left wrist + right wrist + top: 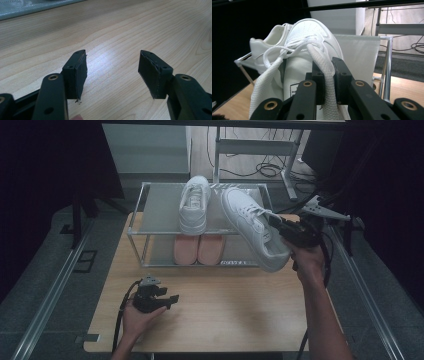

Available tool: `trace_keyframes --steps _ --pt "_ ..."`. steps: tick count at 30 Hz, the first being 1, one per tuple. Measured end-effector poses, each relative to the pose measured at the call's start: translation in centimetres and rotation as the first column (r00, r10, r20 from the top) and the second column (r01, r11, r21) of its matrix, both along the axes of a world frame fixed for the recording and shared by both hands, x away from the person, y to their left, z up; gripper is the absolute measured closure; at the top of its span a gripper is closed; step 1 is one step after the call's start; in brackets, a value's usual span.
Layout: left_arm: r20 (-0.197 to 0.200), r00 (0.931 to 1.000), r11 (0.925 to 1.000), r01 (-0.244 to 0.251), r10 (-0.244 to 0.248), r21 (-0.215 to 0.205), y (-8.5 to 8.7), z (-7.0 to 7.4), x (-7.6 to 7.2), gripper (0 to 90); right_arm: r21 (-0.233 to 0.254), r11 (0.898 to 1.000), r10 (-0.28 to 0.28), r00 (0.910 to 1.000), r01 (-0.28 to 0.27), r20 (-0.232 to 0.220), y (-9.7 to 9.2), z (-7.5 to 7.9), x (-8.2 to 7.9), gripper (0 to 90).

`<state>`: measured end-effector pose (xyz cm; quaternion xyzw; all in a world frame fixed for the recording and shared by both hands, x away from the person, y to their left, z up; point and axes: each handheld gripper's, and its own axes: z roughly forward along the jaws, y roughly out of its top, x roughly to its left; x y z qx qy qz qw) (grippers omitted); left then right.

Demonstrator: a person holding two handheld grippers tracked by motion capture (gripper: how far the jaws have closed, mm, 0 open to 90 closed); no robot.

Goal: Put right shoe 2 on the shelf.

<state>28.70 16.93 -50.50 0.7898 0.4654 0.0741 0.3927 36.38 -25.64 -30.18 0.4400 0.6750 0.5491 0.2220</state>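
Right tool [328,82] pinching white sneaker [252,227] tongue; sneaker tilted beside rack [145,222].

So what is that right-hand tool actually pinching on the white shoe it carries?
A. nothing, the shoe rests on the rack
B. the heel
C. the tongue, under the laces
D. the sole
C: in the right gripper view the right tool has its jaws closed on the padded tongue of the white shoe, just below the laces, and the high view shows that shoe hanging tilted at the rack.
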Motion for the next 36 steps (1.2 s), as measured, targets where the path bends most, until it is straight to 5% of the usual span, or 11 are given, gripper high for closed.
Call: trace_keyframes --steps 24,36 --pt "-0.009 1.0000 1.0000 -0.002 0.002 -0.009 0.0 -0.2 0.1 39.8 0.008 0.994 -0.108 0.9916 0.109 -0.071 3.3 2.3 6.3 80.8" --pt "-0.008 1.0000 0.9999 0.000 0.000 -0.017 0.2 -0.1 0.2 39.8 -0.023 0.985 -0.174 0.9772 0.173 -0.121 5.5 2.9 9.7 80.7"
